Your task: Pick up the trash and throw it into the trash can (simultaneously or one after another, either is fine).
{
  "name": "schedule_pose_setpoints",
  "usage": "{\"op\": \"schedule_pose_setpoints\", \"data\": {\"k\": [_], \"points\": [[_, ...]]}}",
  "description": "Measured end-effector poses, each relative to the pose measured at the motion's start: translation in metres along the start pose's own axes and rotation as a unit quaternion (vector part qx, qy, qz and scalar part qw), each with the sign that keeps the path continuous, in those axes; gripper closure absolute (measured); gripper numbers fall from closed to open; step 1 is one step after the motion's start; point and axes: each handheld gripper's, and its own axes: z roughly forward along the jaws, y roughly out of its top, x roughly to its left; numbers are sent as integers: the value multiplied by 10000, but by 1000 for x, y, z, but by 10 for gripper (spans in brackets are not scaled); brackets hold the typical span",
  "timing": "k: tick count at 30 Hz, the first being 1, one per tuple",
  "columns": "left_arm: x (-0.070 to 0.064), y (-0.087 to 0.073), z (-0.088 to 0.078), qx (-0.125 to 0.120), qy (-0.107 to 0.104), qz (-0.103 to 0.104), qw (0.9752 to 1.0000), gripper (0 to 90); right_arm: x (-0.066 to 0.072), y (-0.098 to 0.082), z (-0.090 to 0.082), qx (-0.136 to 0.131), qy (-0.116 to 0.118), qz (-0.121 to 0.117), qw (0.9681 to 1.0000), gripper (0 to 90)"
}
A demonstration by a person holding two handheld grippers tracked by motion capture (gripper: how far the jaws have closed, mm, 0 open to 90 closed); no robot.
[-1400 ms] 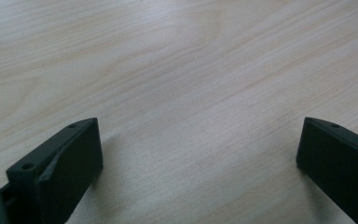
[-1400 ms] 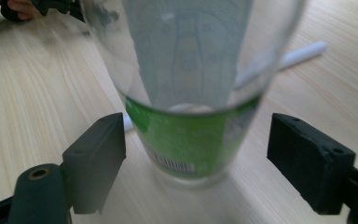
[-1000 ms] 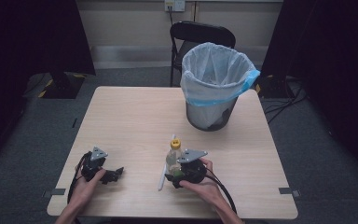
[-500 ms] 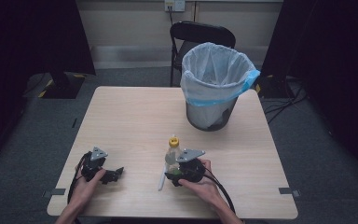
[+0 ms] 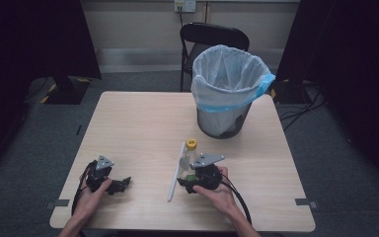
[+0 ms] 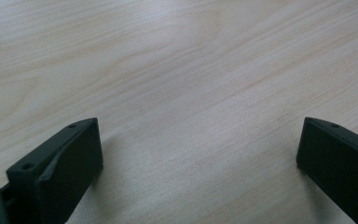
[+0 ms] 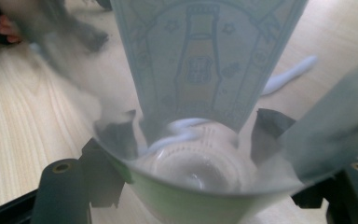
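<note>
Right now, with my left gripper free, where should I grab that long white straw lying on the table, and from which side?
Grip the long white straw near its middle, coming straight down with the open left gripper, jaws set across its width. It lies flat on the wooden table, thin, running away from you, so only a top-down pinch fits. Approach from its left, since the clear yellow-capped bottle in the right gripper crowds its right.

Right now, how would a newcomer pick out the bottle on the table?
Start at the mesh waste bin with a white liner at the far side of the light wooden table. Directly nearer the person, the right gripper holds a clear plastic bottle. Its yellow cap distinguishes it from the white straw alongside.
</note>
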Motion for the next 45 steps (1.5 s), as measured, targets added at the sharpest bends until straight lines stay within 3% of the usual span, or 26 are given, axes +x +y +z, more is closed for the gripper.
{"op": "schedule_pose_setpoints", "data": {"k": [21,45], "points": [[0,0,0,-9,-2,-12,10000,0,-6,18,-19,-150,32,86,9998,278],[0,0,0,-14,-1,-23,10000,0,-14,50,-48,-493,-40,-14,9988,277]]}}
